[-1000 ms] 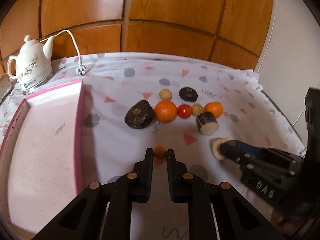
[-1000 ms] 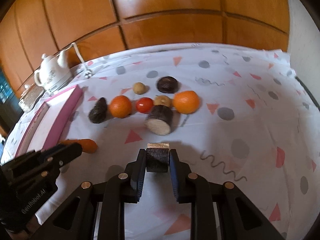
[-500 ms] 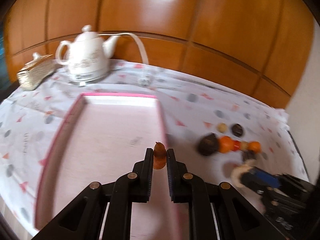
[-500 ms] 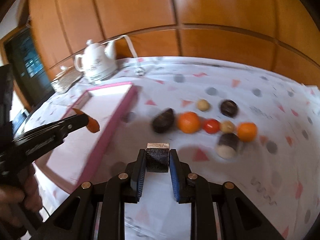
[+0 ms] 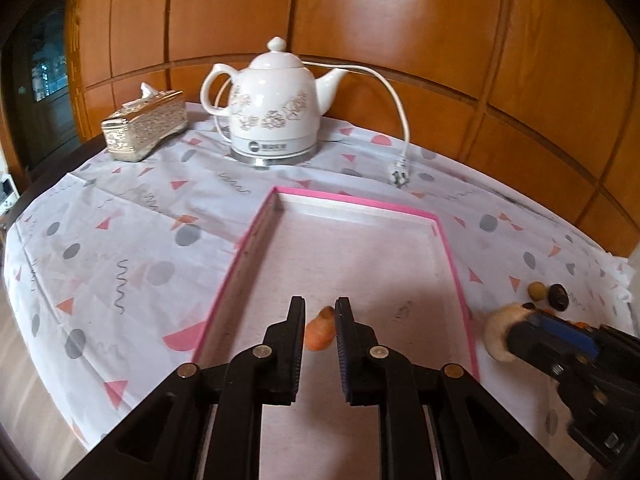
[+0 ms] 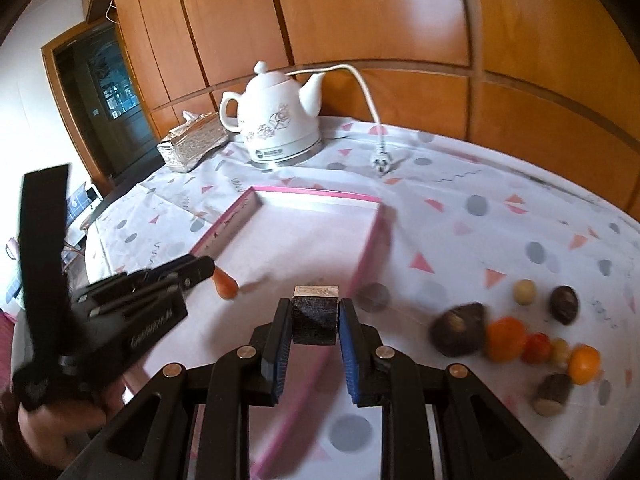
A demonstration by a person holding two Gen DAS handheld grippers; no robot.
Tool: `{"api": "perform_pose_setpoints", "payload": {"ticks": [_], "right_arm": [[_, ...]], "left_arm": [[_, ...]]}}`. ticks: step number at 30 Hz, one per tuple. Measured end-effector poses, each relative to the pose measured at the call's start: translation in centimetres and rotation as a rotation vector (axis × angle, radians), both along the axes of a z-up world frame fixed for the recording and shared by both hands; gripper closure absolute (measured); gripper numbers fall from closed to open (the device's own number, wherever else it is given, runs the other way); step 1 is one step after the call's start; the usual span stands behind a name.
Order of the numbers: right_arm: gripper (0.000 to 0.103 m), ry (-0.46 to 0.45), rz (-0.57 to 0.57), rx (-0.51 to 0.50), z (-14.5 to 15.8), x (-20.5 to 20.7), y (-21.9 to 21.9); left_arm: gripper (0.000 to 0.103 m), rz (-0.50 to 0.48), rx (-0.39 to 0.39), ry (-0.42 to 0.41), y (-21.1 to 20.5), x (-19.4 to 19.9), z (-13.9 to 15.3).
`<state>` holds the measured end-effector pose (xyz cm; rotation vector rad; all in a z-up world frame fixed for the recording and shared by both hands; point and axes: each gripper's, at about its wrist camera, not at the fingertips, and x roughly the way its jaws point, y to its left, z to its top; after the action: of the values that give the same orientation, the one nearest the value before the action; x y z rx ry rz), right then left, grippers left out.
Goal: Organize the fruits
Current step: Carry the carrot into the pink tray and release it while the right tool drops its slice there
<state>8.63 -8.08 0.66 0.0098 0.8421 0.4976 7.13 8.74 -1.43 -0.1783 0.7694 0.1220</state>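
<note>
Tissue box: a gold patterned box [image 5: 146, 125] sits on the desk at 10 o'clock in the left wrist view, just left of the kettle.
Kettle: a white floral kettle [image 5: 272, 114] stands upright on its base at 12 o'clock, its white cord [image 5: 394, 98] trailing right to a plug lying on the cloth.
Desk: covered by a white cloth [image 5: 120, 240] printed with triangles, dots and squiggles.
Tray: a pink-rimmed tray [image 5: 448, 248] lies flat at the centre, its long side running away toward the kettle.
Left claw: the left claw [image 5: 320, 316] hangs over the near end of the tray; its jaws are opening, with a small orange fruit piece [image 5: 320, 330] between them, touching the right pad with a thin gap on the left.
Right claw: the right claw [image 6: 315, 314] is closed tight on a dark cut chunk [image 6: 314, 318] with a pale top face, held above the tray's right rim.
Held chunk, other view: in the left wrist view it shows as a pale round end at 4 o'clock, just outside the tray.
Fruit group: at 4 o'clock in the right wrist view, on the cloth well apart from the tray, lie a large dark fruit [image 6: 458, 334], an orange [image 6: 506, 338], a red tomato [image 6: 538, 347], a second orange [image 6: 584, 364], a cut dark piece [image 6: 554, 394], a tan ball [image 6: 524, 291] and a dark round fruit [image 6: 564, 304].
Hand: a person's hand [image 6: 60, 420] grips the left claw's handle at 8 o'clock.
</note>
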Motion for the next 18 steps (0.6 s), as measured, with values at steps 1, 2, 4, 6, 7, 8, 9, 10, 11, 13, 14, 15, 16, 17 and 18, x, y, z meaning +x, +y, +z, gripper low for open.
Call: {"api": "perform_pose_setpoints", "payload": {"ticks": [1, 2, 4, 6, 7, 8, 9, 10, 11, 13, 14, 15, 16, 17, 18], "right_arm": [[0.080, 0.007, -0.003, 0.004, -0.1, 0.4, 0.4], [0.080, 0.011, -0.003, 0.007, -0.2, 0.7, 0.9], [0.080, 0.027, 0.000, 0.020, -0.3, 1.3, 1.5], [0.079, 0.041, -0.010, 0.023, -0.4, 2.0, 2.0], [0.076, 0.037, -0.019, 0.021, -0.4, 2.1, 2.2], [0.075, 0.031, -0.025, 0.021, -0.4, 2.1, 2.2], [0.074, 0.031, -0.027, 0.027, -0.4, 2.1, 2.3], [0.074, 0.033, -0.030, 0.031, -0.4, 2.1, 2.3], [0.074, 0.030, -0.035, 0.029, -0.4, 2.0, 2.2], [0.074, 0.014, -0.050, 0.016, -0.5, 1.6, 2.1], [0.073, 0.007, -0.062, 0.012, -0.5, 1.4, 1.9], [0.072, 0.003, -0.072, 0.012, -0.6, 1.1, 1.6], [0.071, -0.004, -0.083, 0.009, -0.6, 0.8, 1.4], [0.071, -0.018, -0.101, -0.001, -0.6, 0.5, 1.0], [0.071, -0.032, -0.119, -0.010, -0.5, 0.1, 0.6]], "left_arm": [[0.079, 0.007, -0.003, 0.001, 0.2, -0.1, 0.0], [0.073, 0.015, -0.011, 0.004, 0.5, -0.1, 0.0], [0.066, 0.034, -0.024, 0.009, 1.0, -0.3, -0.2], [0.063, 0.044, -0.028, 0.007, 1.3, -0.5, -0.2], [0.060, 0.049, -0.025, 0.007, 1.5, -0.7, -0.2], [0.059, 0.052, -0.024, 0.007, 1.5, -0.8, -0.2], [0.059, 0.057, -0.023, 0.004, 1.6, -1.0, -0.2], [0.058, 0.063, -0.018, 0.001, 1.7, -1.1, -0.1], [0.055, 0.069, -0.015, -0.003, 1.8, -1.3, -0.1], [0.048, 0.079, -0.014, -0.010, 1.8, -1.6, 0.0], [0.046, 0.084, -0.016, -0.016, 1.9, -1.7, 0.1], [0.045, 0.087, -0.018, -0.027, 1.9, -2.0, 0.2], [0.041, 0.089, -0.016, -0.034, 1.8, -2.2, 0.3], [0.036, 0.089, -0.005, -0.041, 1.7, -2.3, 0.5], [0.035, 0.084, 0.001, -0.047, 1.5, -2.5, 0.6]]}}
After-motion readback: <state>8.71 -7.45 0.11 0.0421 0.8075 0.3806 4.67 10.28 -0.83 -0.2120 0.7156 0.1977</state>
